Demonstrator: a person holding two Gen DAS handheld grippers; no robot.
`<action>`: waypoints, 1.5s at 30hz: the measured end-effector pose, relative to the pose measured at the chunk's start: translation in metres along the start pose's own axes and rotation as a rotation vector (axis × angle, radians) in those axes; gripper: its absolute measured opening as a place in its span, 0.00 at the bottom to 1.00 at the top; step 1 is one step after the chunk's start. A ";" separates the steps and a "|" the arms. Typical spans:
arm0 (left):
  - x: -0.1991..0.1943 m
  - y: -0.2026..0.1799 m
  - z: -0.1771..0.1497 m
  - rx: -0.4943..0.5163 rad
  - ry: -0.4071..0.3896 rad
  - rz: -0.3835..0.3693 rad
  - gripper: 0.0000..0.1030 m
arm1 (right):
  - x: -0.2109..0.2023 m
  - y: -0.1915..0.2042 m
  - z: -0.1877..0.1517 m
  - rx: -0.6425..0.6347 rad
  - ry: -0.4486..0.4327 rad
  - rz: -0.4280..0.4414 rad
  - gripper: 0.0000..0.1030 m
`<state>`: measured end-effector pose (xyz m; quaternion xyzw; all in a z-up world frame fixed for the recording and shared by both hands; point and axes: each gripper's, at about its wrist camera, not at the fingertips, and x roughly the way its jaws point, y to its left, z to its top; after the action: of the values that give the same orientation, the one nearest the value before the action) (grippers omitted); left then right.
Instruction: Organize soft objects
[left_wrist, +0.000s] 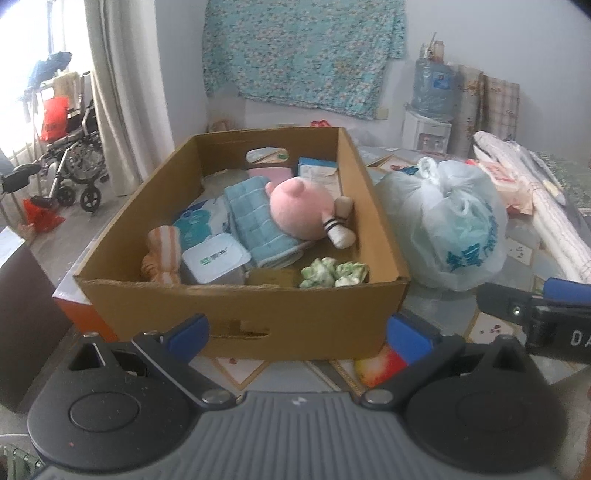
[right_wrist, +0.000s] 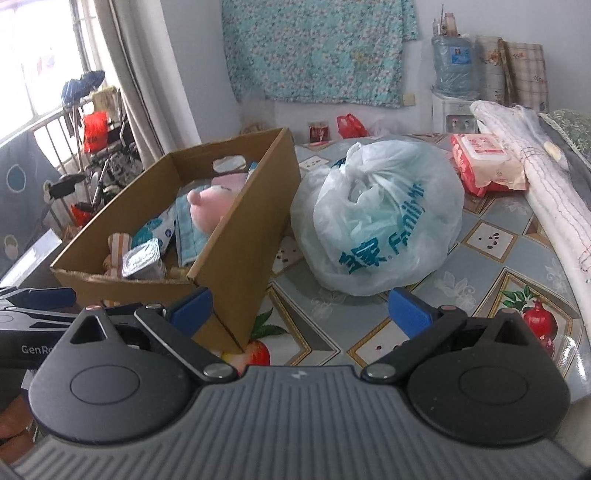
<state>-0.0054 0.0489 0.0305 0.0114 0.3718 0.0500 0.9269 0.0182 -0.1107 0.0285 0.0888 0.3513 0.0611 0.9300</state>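
A cardboard box (left_wrist: 240, 310) stands on the table and also shows in the right wrist view (right_wrist: 236, 266). In it lie a pink plush toy (left_wrist: 299, 210), a blue towel (left_wrist: 255, 225), a striped orange soft toy (left_wrist: 162, 254), a green crumpled cloth (left_wrist: 332, 273) and wipe packs (left_wrist: 214, 262). The plush toy (right_wrist: 214, 203) shows over the box wall in the right wrist view. A tied white plastic bag (right_wrist: 380, 218) sits right of the box, also in the left wrist view (left_wrist: 450, 229). My left gripper (left_wrist: 297, 334) is open and empty before the box. My right gripper (right_wrist: 301, 310) is open and empty near the box's corner.
A pink wipes pack (right_wrist: 484, 166) and a rolled white quilt (right_wrist: 546, 192) lie at the table's right. A water dispenser (right_wrist: 452, 85) stands behind. A wheelchair (left_wrist: 70, 155) is on the floor at left. The table edge curves at the right (right_wrist: 580, 332).
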 end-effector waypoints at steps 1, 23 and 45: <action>0.001 0.001 0.000 -0.006 0.004 0.006 1.00 | 0.001 0.001 0.000 -0.002 0.005 0.001 0.99; 0.019 0.028 0.005 -0.080 0.056 0.057 1.00 | 0.028 0.019 0.008 -0.030 0.070 0.013 0.99; 0.029 0.032 0.003 -0.074 0.089 0.045 1.00 | 0.043 0.030 0.010 -0.068 0.116 0.016 0.99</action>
<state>0.0149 0.0834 0.0140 -0.0169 0.4100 0.0850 0.9080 0.0558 -0.0754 0.0146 0.0561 0.4016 0.0858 0.9101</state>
